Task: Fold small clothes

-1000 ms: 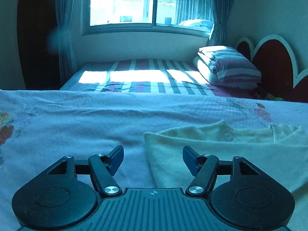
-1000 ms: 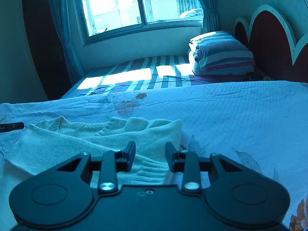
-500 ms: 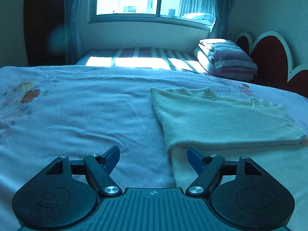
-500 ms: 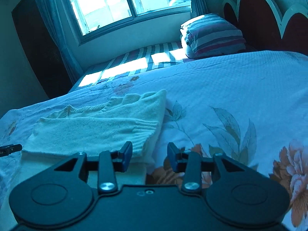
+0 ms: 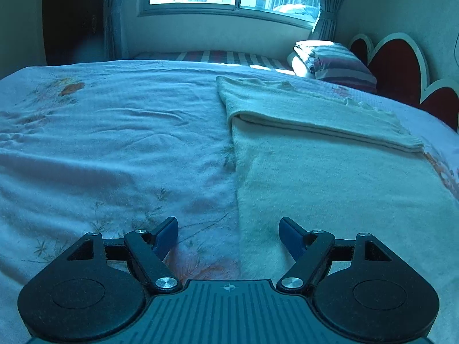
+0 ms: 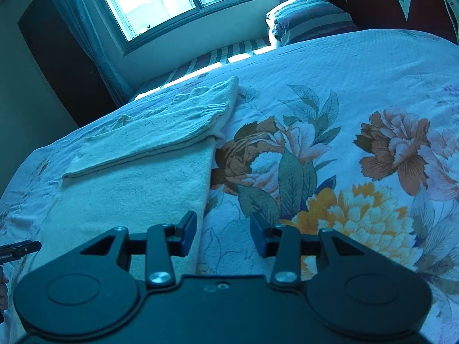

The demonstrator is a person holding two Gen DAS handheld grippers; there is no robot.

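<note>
Cream knitted sweater (image 5: 330,177) lying flat on the bed (image 5: 114,149), over the floral bedspread (image 6: 330,157). Upper part already turned down toward the near side, forming a doubled band across the far end; ribbed cuff (image 6: 213,109) showing at that band's right end. Lower body spread in a single layer toward both cameras.

Left hand-held gripper (image 5: 229,236) spread wide, jaws having just opened further, nothing between them but bedspread and the sweater's left edge below; no contact evident. Right hand-held gripper (image 6: 223,236) partly spread, jaws likewise just opening, empty, poised over the sweater's right edge with the left fingertip (image 6: 188,230) above the knit and the other above bare bedspread.

Handling assessment: light, soft, limp fabric; no stiffness to hold a shape, likely to sag and stretch if lifted by one point. Fuzzy surface probably grips the pads well, little slip risk. Not fragile, though loose knit could snag.

Recommended hold: near hem corners, one per side, pinching the full thickness at the edge. Near hem itself hidden below both gripper bodies; exact corner position cannot be confirmed.

Striped pillows (image 5: 335,63) well apart, no obstruction.
</note>
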